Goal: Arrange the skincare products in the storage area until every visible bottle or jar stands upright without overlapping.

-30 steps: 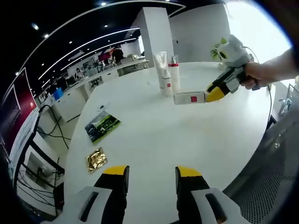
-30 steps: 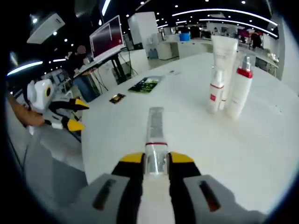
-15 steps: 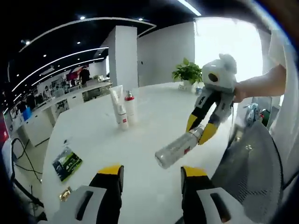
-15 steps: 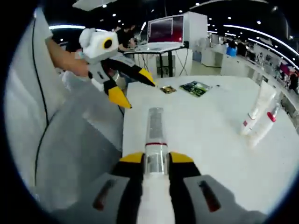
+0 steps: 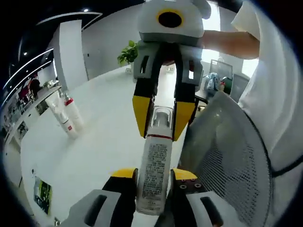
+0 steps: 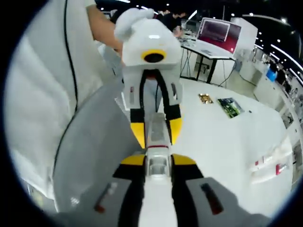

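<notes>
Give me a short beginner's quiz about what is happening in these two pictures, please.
1. True or false: the clear bottle lies flat on the white table.
2. Which gripper holds the bottle's capped end? A) left gripper B) right gripper
3. Fill in: beside the bottle with the red collar stands a white ____.

Key: 1 false, it is held in the air between both grippers. 2 B; the left gripper's jaws stand around the other end. 3 tube.
</notes>
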Demonstrator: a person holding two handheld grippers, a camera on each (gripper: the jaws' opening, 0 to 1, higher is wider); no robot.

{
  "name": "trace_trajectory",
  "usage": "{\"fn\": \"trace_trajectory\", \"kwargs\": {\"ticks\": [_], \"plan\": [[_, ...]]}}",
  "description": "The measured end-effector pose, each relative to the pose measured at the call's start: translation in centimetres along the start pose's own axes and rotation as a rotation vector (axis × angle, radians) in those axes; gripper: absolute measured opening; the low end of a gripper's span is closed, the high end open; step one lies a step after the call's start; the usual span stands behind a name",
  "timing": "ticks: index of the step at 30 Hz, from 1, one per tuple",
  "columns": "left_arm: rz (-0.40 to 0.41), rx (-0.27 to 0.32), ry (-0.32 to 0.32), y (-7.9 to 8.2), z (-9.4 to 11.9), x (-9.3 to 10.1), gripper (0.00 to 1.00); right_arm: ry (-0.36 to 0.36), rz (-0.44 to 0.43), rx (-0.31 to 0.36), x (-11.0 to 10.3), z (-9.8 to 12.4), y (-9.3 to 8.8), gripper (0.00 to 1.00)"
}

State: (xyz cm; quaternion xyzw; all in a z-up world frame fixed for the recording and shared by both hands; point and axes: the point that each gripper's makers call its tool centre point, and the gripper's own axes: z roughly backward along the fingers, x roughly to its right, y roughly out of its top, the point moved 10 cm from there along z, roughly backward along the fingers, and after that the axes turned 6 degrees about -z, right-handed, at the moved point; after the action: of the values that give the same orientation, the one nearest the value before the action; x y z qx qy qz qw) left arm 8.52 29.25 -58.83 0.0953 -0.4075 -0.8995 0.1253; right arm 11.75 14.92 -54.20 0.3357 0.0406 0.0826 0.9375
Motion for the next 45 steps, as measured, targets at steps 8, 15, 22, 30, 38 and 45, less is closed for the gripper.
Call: {"fn": "trace_trajectory", "kwargs": {"ticks": [8,15,22,30,38,45], "plan": [[0.032,0.049,-0.02,-0.6,0.5,0.3,0.23,0.0,-0.007,0.022,0.1,-0.1,-0.1,0.22],[0.275,0.196,0.007,-0.9,1.4,-0.2,0.22,-0.07,-0.182,0.147,1.5,1.3,-0.6,0.32],[0.524,0.457,0.013,-0.4,3.0,-1.4,0.22,-0.071,-0.548,0.497,2.5,3.3,-0.5,0.37],[0.662,0.641,-0.028,0.9,3.0,-1.8,0.23,-0.017,-0.891,0.8,2.4,3.2,0.1,0.34],[0.701,0.705,-0.026,2.0,2.3,-2.0,0.23,-0.089,-0.95,0.787,1.4,1.8,0.9,0.28],[0.679,0.688,-0.011,1.8,1.8,-1.6,0.23,-0.131,-1.031,0.806,0.8,1.5,1.0,0.24]]}}
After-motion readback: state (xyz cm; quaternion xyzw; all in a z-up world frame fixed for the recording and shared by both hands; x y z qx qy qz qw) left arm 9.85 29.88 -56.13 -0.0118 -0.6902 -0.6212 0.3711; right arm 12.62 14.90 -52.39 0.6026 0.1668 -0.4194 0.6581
